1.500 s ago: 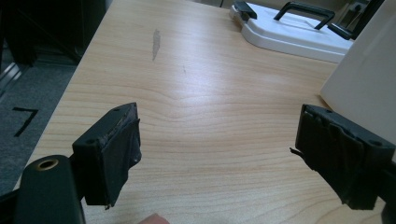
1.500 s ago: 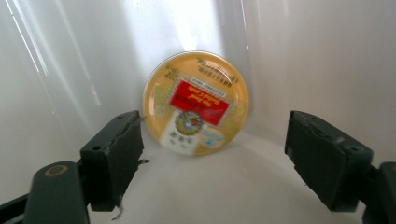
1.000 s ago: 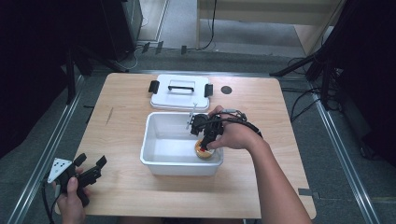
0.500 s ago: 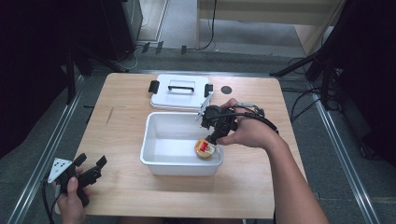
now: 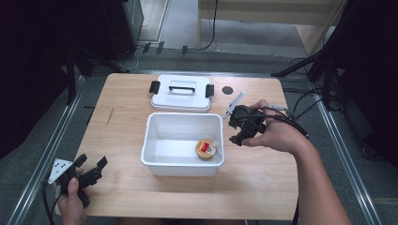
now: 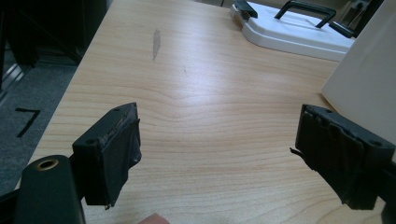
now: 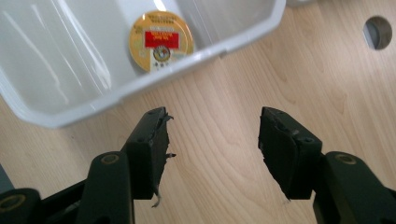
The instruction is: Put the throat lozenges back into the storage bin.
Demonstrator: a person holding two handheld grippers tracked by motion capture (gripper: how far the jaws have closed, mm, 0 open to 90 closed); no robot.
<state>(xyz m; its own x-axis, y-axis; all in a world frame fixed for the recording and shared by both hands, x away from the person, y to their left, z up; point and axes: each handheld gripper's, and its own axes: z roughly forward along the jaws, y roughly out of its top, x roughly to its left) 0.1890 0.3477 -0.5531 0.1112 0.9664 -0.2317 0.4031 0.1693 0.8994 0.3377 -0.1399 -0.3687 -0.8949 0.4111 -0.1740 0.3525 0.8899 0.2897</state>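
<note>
A white plastic bin point(image 5: 182, 166) stands mid-table with a round yellow tub point(image 5: 205, 148) bearing a red label lying inside, at its right end. My right gripper point(image 5: 239, 136) hovers over the table just right of the bin. In the right gripper view its jaws point(image 7: 212, 135) stand apart over bare wood; they have just been opening, with nothing between them. The tub point(image 7: 161, 41) lies beyond the bin's rim point(image 7: 93, 105). My left gripper point(image 5: 92, 161) rests at the table's front left corner, its jaws point(image 6: 217, 140) wide open and empty.
The bin's white lid point(image 5: 180, 93), with a black handle and side clips, lies flat behind the bin; it also shows in the left gripper view point(image 6: 299, 30), beside the bin's wall point(image 6: 369, 79). A round cable hole point(image 5: 227, 90) sits right of the lid.
My right gripper has drawn up and to the right out of the bin, leaving the yellow tub on the bin's floor. The left gripper has stayed put.
</note>
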